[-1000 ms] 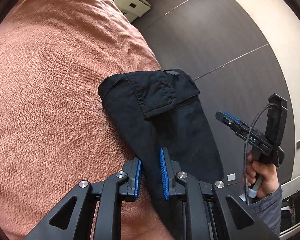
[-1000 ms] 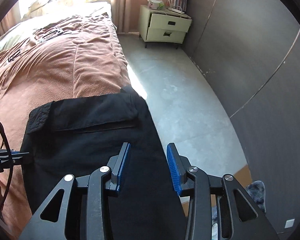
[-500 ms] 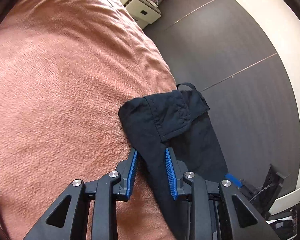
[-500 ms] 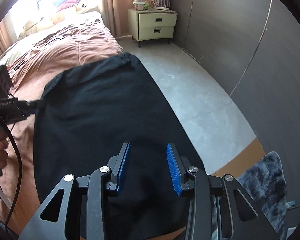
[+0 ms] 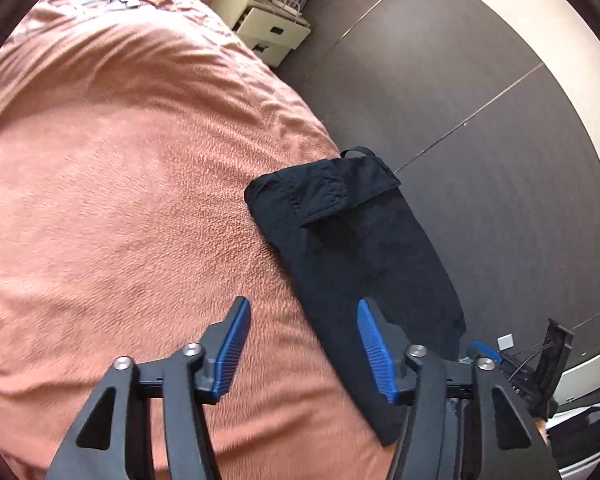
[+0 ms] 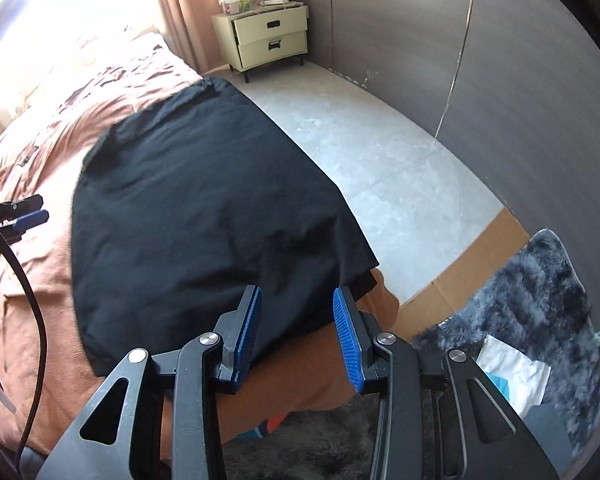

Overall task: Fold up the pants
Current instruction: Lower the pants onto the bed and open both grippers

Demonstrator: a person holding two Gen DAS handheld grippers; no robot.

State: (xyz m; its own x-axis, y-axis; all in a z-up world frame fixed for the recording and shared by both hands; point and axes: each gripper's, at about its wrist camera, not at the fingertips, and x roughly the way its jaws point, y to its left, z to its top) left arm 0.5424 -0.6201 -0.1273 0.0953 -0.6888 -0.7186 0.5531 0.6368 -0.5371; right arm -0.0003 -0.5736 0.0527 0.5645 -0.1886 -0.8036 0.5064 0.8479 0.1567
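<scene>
Since the earlier frames the left gripper (image 5: pixel 302 354) has let go of the pants (image 5: pixel 364 256): its jaws have just been opening and now stand wide, with only the pink-brown bedspread (image 5: pixel 120 200) between the blue pads. The right pad sits over the pants' near left edge without pressing it. The right gripper (image 6: pixel 296 334) has swung across to the folded bundle's near end and stands part open with nothing held; the pants' (image 6: pixel 204 208) lower hem lies just beyond its tips.

In the left wrist view the dark pants lie folded in a narrow strip from the middle to the lower right, their right side along the bed's edge, a pocket flap at the upper end. Open bedspread fills the whole left half.

In the right wrist view the pants fill the middle of the frame, with the bed's corner at their lower right. Bare floor (image 6: pixel 380 152) runs along the right, a nightstand (image 6: pixel 266 40) at top centre and a grey shaggy rug (image 6: pixel 540 288) at lower right. The left gripper (image 6: pixel 26 216) shows at the left edge, clear of the cloth.
</scene>
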